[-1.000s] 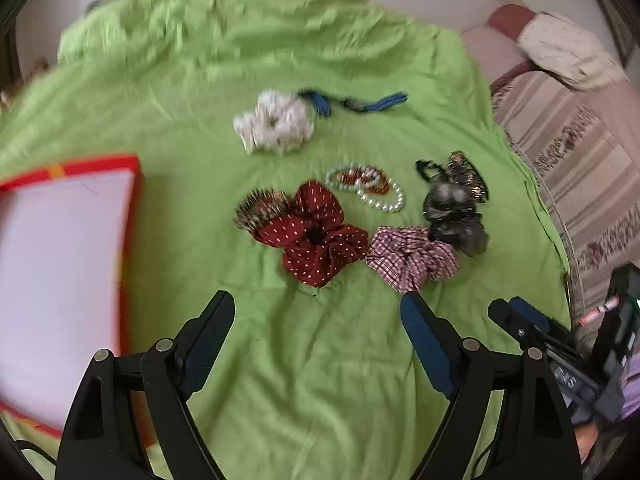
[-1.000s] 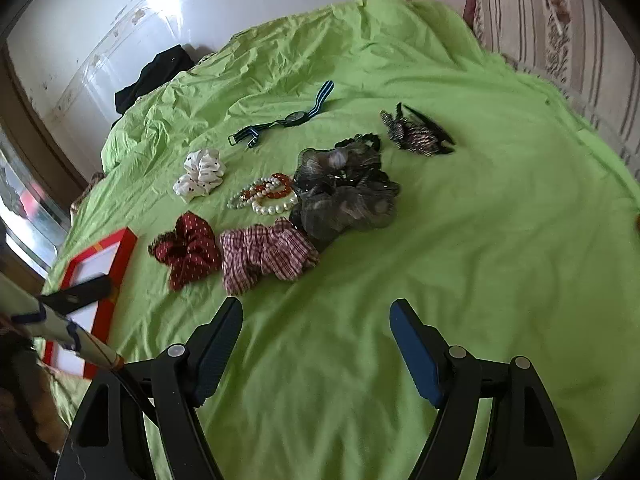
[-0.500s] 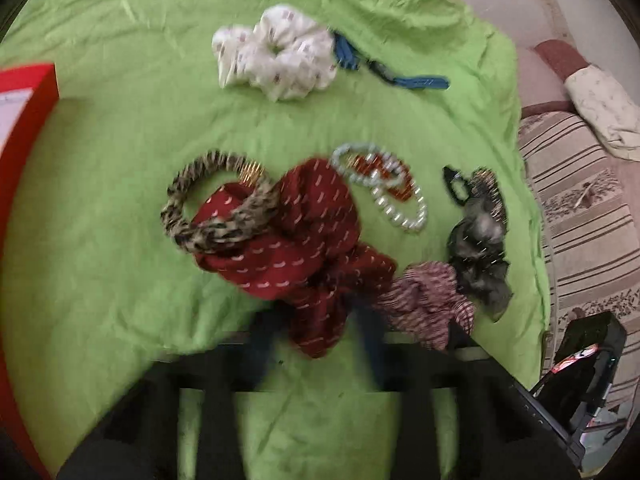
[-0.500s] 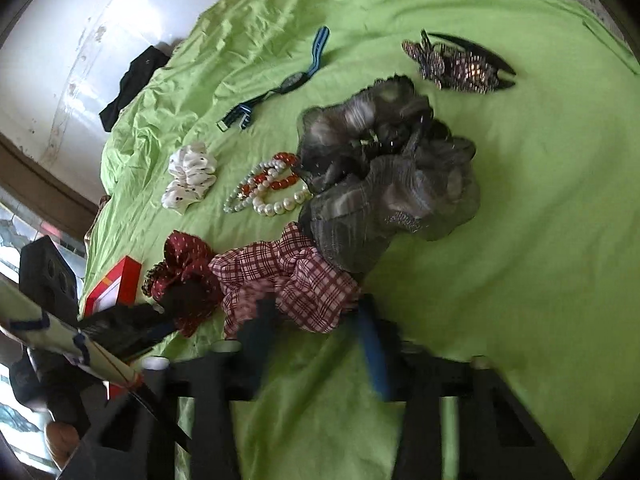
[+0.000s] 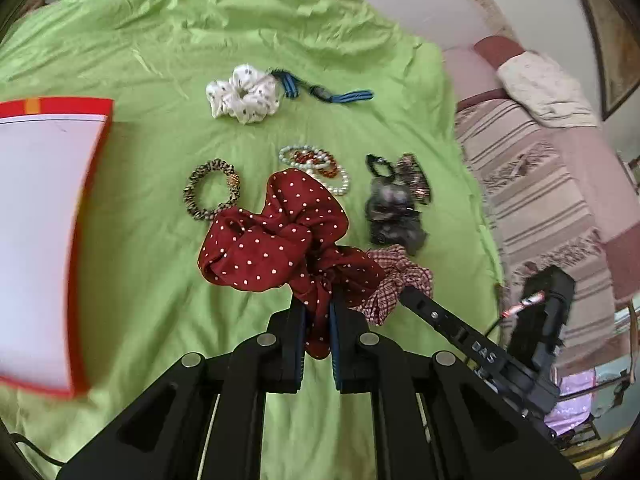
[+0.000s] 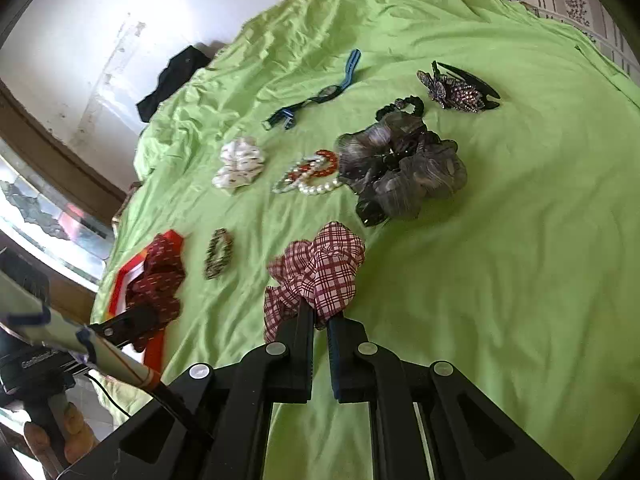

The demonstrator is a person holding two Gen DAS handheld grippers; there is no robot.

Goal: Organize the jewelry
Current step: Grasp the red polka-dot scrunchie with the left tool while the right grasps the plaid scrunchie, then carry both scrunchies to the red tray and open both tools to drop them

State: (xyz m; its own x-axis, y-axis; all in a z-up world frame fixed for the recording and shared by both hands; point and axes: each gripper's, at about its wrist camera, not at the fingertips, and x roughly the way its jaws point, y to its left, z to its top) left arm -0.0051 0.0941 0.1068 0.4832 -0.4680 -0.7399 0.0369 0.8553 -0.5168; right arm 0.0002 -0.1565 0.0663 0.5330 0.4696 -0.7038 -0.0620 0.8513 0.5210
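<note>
My left gripper (image 5: 318,308) is shut on a dark red polka-dot scrunchie (image 5: 276,236), which hangs from its pads above the green sheet (image 5: 160,280). My right gripper (image 6: 320,316) has its jaws closing tight on a red-and-white plaid scrunchie (image 6: 320,268), also raised off the sheet. A leopard-print hair tie (image 5: 212,194) lies bare beside the red scrunchie. Behind them lie a white scrunchie (image 5: 244,94), bead bracelets (image 5: 316,160), a blue-strapped watch (image 5: 332,94) and a grey scrunchie (image 6: 400,168). A red-rimmed white box (image 5: 40,220) sits at the left.
A jewelled black hair clip (image 6: 460,88) and a black hair tie (image 6: 404,106) lie at the back right. A striped blanket (image 5: 540,184) borders the sheet on the right, and a black cloth (image 6: 172,80) lies at its far edge. A hand (image 6: 52,436) holds the left gripper's handle.
Both grippers dipped to the pile, shut and came back up: the left with the red scrunchie, the right with the plaid one. The leopard hair tie is now uncovered.
</note>
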